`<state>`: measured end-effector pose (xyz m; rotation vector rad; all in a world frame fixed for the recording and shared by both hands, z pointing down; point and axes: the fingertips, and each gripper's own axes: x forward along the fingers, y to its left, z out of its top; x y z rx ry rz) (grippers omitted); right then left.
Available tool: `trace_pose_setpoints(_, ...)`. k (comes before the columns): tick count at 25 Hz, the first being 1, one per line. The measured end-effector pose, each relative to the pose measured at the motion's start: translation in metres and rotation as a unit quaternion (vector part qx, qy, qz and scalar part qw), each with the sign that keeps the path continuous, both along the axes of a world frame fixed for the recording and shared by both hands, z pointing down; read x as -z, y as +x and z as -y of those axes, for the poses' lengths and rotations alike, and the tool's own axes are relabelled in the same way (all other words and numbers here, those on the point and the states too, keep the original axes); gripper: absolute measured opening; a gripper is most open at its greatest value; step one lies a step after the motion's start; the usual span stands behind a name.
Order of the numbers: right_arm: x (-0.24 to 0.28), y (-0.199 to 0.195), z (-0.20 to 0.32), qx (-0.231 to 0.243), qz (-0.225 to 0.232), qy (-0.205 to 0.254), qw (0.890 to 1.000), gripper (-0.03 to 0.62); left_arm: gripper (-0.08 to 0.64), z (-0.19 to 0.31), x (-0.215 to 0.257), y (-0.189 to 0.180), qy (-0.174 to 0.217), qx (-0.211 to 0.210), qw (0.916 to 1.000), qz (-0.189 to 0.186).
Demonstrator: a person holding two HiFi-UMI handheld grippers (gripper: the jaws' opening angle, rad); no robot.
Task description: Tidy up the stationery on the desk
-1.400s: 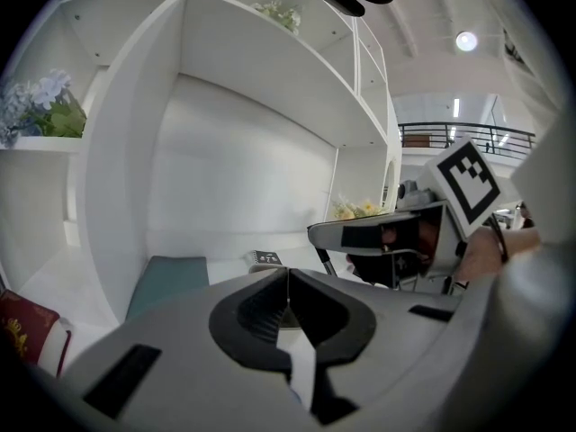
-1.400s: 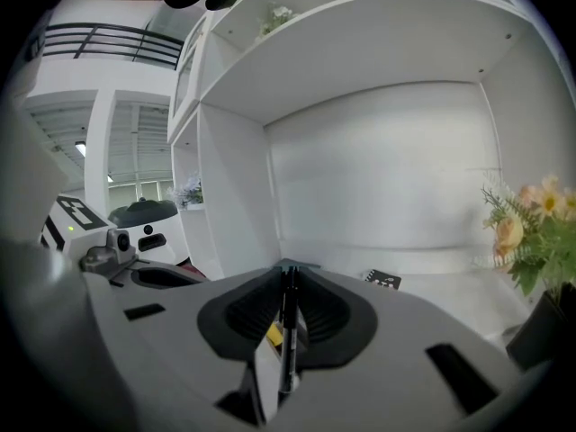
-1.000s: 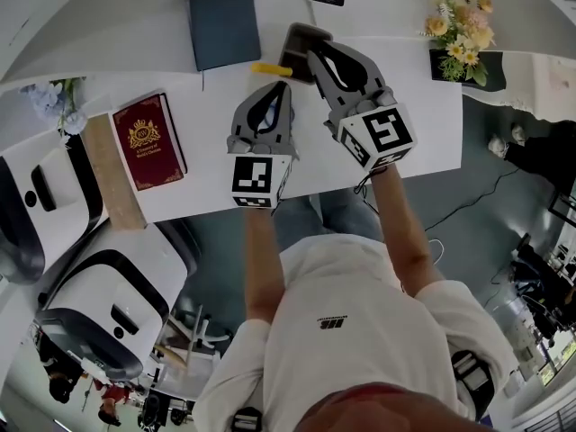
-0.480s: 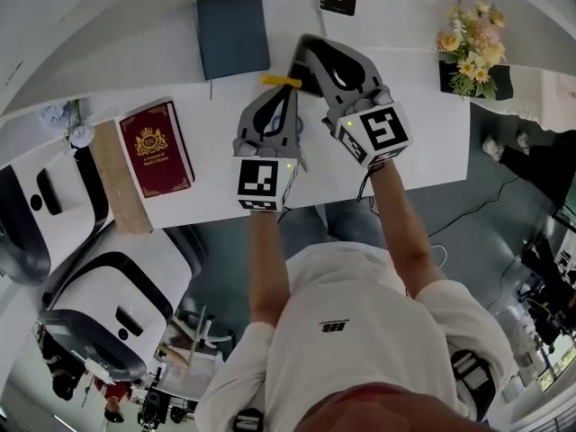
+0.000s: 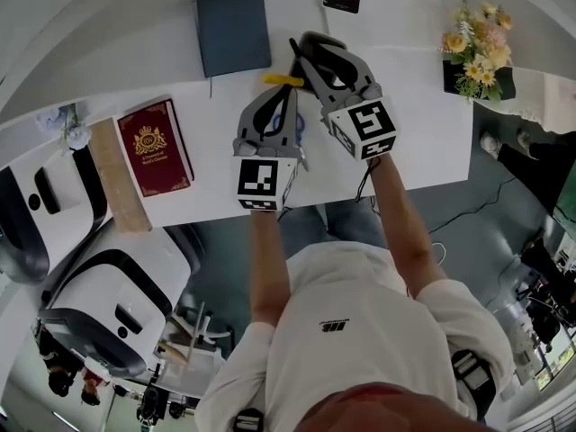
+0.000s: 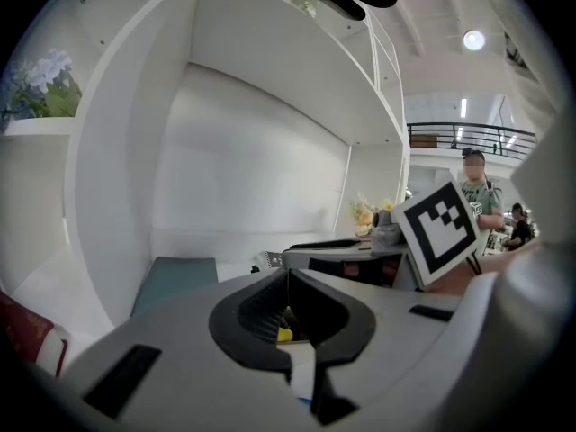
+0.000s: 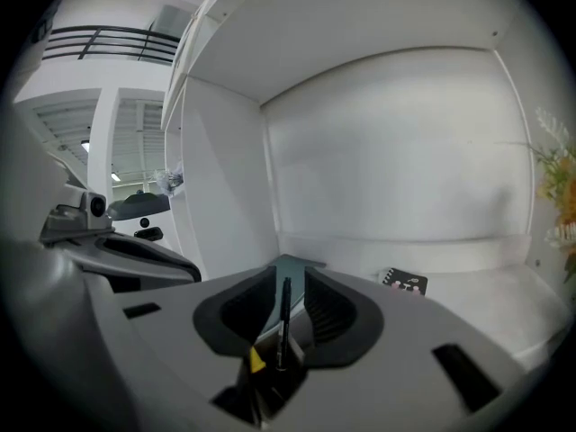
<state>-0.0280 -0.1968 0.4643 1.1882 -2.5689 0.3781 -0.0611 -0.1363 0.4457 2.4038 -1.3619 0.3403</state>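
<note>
Jaws of the right gripper [image 7: 288,277]: apart, and they have just been opening. A thin black pen [image 7: 283,322] stands between them, nearly upright, with a gap to the pad on each side, so it is not pinched. Its lower end runs into a dark space under the jaws. I cannot tell what that space is.

Low between the same jaws, just left of the pen's foot, is a yellow item [image 7: 256,360] lying on the desk [image 5: 414,133]. Straight past the jaw tips is a dark blue notebook [image 5: 232,27]. Ahead and to their right is a small black notebook [image 7: 403,283].

Jaws of the left gripper [image 6: 288,275]: closed tip to tip, with nothing seen held. The yellow item shows through the opening behind the tips, below them. The right gripper is close on their right. A red book [image 5: 153,147] lies well off to their left.

Step, as judged: the release of the pen, the end of putting one piece away.

Next move, as judged:
- Draw the right jaws clear along the pen's length without brushing it sideways.
- Confirm the pen stays put.
- The yellow item, just ahead of the left jaw tips, looks like the nearest next pick. The left jaws must open first.
</note>
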Motion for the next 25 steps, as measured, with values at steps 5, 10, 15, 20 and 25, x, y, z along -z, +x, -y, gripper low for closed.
trace_pose_setpoints(5,0.003,0.002,-0.010,-0.001,-0.001,0.000,1.000,0.075,0.000,-0.005,0.000,-0.004,0.001,0.005,1.0000,-0.001)
trace_pose_setpoints(10,0.007,0.003,-0.025,0.002,-0.002,-0.002,1.000,0.067,0.000,-0.013,-0.001,-0.009,0.001,0.012,0.9999,0.000)
trace_pose_setpoints(15,0.006,0.002,-0.044,0.004,-0.005,-0.014,1.000,0.063,0.000,-0.024,-0.006,-0.014,-0.007,0.016,0.9998,0.004)
trace_pose_setpoints(20,-0.003,-0.003,-0.066,0.007,-0.007,-0.031,0.999,0.058,0.000,-0.034,-0.015,-0.021,-0.015,0.023,0.9996,0.007)
trace_pose_setpoints(25,-0.020,-0.011,-0.087,0.017,-0.018,-0.053,0.998,0.052,0.000,-0.046,-0.028,-0.028,-0.028,0.030,0.9991,0.012)
